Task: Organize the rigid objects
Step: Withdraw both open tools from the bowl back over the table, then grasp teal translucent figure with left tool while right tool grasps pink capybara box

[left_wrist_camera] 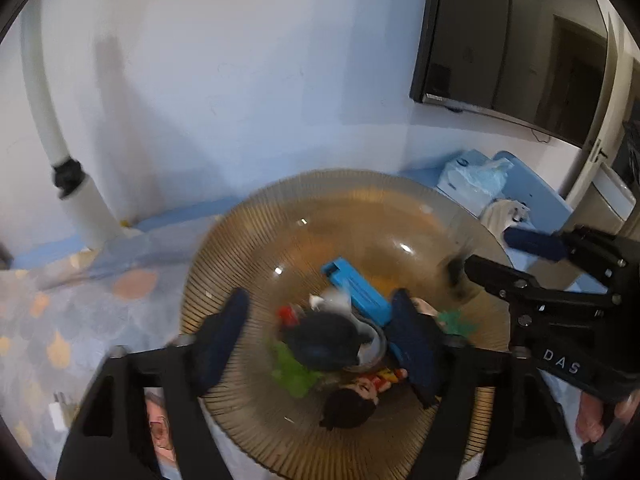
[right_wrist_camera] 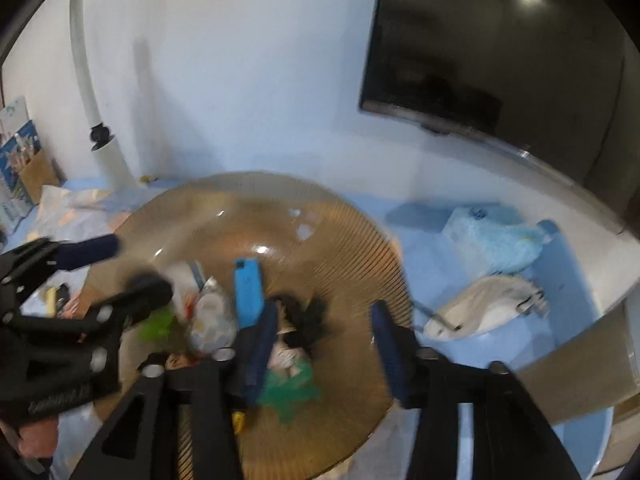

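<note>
One legible mark: "DAS" on right gripper point(left_wrist_camera: 520, 264); other print blurred.

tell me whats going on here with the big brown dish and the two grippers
A person holds a gripper in each hand over a ribbed amber glass dish piled with small toys, among them a blue block and a dark-haired doll. The left gripper and the right gripper are both open, gripping nothing. The pictures are blurred.

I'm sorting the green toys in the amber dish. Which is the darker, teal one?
The teal green piece lying by the right gripper, below the doll. The other green piece is a brighter lime, across the amber dish.
</note>
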A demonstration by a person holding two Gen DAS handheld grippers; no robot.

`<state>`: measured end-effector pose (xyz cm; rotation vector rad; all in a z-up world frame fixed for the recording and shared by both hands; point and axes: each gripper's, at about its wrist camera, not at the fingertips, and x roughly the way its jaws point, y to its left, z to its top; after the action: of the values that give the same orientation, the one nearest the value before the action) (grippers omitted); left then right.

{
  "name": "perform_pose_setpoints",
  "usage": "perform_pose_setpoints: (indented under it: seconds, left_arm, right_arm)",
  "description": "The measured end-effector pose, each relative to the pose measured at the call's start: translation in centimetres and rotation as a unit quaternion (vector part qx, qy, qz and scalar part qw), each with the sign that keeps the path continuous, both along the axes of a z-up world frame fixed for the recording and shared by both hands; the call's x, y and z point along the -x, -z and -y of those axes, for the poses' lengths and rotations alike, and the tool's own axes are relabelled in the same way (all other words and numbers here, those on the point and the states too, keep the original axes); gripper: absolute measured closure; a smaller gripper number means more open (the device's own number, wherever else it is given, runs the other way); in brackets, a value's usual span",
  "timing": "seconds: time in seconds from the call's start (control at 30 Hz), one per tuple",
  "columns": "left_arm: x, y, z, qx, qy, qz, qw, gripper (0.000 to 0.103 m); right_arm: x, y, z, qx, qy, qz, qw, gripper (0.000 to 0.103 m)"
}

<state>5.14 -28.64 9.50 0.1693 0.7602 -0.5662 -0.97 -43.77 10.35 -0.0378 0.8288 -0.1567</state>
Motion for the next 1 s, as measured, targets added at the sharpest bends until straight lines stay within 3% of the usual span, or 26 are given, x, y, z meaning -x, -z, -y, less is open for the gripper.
perform_pose_setpoints:
  seconds: [0.13,0.27,0.43,0.57,0.7,0.83,0.9,1.0]
  left_arm:
    - [2.0,-1.8,-2.2,-0.005,-0.012,0.044,0.9989,0.028]
    - [4.6,-3.7,-6.3,0.002,-0.035,0.073,0.9967,0.028]
    - [7.3,-5.7,-14.2,0.017,-0.085,0.094,0.9918,0.028]
    - [8.6,-4.8,-21.8,0.018,-0.148,0.085,0.9852,0.028]
    - [8.5,-0.6,-27.5,0.025,-0.201,0.044,0.9783,0.028]
    - [8.9,4.7,-28.8,-0.053,-0.229,0.045,0.9708,0.028]
    - [9.0,6.1,-29.1,-0.045,-0.218,0.026,0.9746,0.028]
    - [8.8,7.2,-29.8,-0.028,-0.226,0.009,0.9736,0.028]
  right_arm:
    - [1.5,-0.6,-0.3,-0.034,-0.007,0.010,0.999,0.052]
    - [3.1,-1.5,-2.3,-0.038,-0.018,0.017,0.999,0.052]
    - [6.1,-4.0,-7.1,-0.056,-0.066,0.050,0.995,0.050]
    - [8.3,-5.2,-12.1,-0.086,-0.121,0.077,0.986,0.046]
    - [9.2,-1.9,-17.9,-0.109,-0.172,0.064,0.977,0.044]
    - [8.2,4.5,-22.1,-0.114,-0.192,0.015,0.975,0.044]
    - [7.7,7.1,-23.2,-0.104,-0.193,-0.002,0.976,0.044]
    - [7.1,8.8,-22.9,-0.112,-0.186,-0.012,0.976,0.044]
